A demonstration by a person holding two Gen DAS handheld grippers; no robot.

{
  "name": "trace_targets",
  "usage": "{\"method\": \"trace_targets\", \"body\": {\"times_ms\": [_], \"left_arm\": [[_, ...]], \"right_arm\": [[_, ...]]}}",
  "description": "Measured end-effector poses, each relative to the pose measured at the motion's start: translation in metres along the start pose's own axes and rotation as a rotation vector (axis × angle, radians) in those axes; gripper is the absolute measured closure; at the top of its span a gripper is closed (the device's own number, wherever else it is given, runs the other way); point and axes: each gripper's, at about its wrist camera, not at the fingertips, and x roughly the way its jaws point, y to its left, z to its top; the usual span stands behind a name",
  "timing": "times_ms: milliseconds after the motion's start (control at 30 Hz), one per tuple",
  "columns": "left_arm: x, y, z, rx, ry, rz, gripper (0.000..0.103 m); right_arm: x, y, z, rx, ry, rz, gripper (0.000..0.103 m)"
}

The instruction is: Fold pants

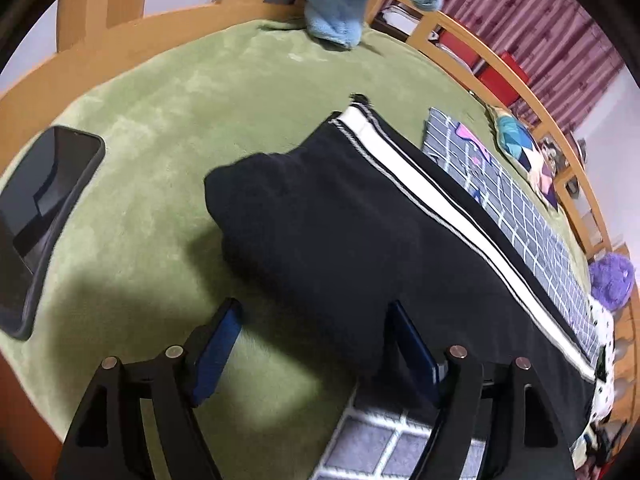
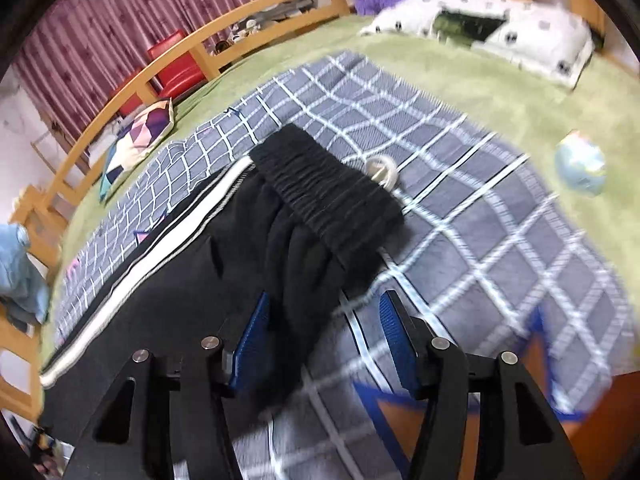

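Black pants (image 1: 340, 240) with a white side stripe (image 1: 460, 216) lie on the green bed cover, partly over a grey checked blanket. My left gripper (image 1: 316, 344) is open just above the pants' near edge, its right finger against the cloth. In the right wrist view the pants (image 2: 248, 264) show their ribbed waistband (image 2: 328, 196) and white drawstring (image 2: 382, 170). My right gripper (image 2: 324, 332) is open around the crotch-side edge of the pants, with black cloth between the blue pads; I cannot tell whether they touch it.
A black phone (image 1: 40, 224) lies on the green cover (image 1: 180, 120) at the left. A light blue garment (image 1: 340, 12) hangs at the far edge. The grey checked blanket (image 2: 460, 220), a patterned cushion (image 2: 136, 140), a white pillow (image 2: 500, 36), a small ball (image 2: 580, 168) and wooden bed rails (image 1: 500, 64) surround it.
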Motion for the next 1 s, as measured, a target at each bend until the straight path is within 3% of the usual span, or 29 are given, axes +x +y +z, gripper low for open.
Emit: {"method": "trace_targets", "body": {"times_ms": [100,133,167,200,233,300,433,533,633,700,900,1000], "left_arm": [[0.011,0.008,0.009,-0.060,-0.007,-0.031,0.027],[0.014,0.008,0.012,-0.060,-0.004,-0.028,0.033],[0.016,0.008,0.013,-0.040,-0.002,-0.028,0.060],[0.017,0.010,0.011,-0.030,0.019,-0.062,0.076],[0.016,0.012,0.009,-0.031,0.032,-0.083,0.076],[0.008,0.018,0.005,-0.034,0.047,-0.097,0.077],[-0.020,0.015,-0.003,0.071,0.061,-0.066,0.072],[-0.040,0.011,-0.003,0.147,0.056,-0.088,0.072],[-0.059,-0.001,0.000,0.241,0.000,-0.069,0.069],[-0.070,-0.009,0.004,0.275,-0.055,-0.053,0.049],[-0.088,-0.026,0.030,0.299,-0.151,-0.098,0.048],[-0.077,-0.049,0.042,0.334,-0.170,-0.065,0.048]], "right_arm": [[-0.035,0.012,-0.008,-0.024,-0.035,-0.005,0.046],[-0.043,0.018,-0.011,-0.028,-0.042,-0.002,0.046],[-0.052,0.025,-0.015,-0.035,-0.049,-0.001,0.046],[-0.057,0.031,-0.020,-0.043,-0.053,-0.004,0.046],[-0.061,0.040,-0.022,-0.059,-0.055,-0.014,0.046],[-0.069,0.061,-0.027,-0.094,-0.064,-0.022,0.046],[-0.068,0.102,-0.031,-0.141,-0.068,0.011,0.046],[-0.059,0.129,-0.032,-0.157,-0.068,0.040,0.046],[-0.051,0.158,-0.033,-0.173,-0.056,0.095,0.046],[-0.047,0.179,-0.034,-0.202,-0.060,0.115,0.046],[-0.036,0.228,-0.035,-0.254,-0.064,0.195,0.046],[-0.023,0.244,-0.033,-0.269,-0.063,0.207,0.046]]}}
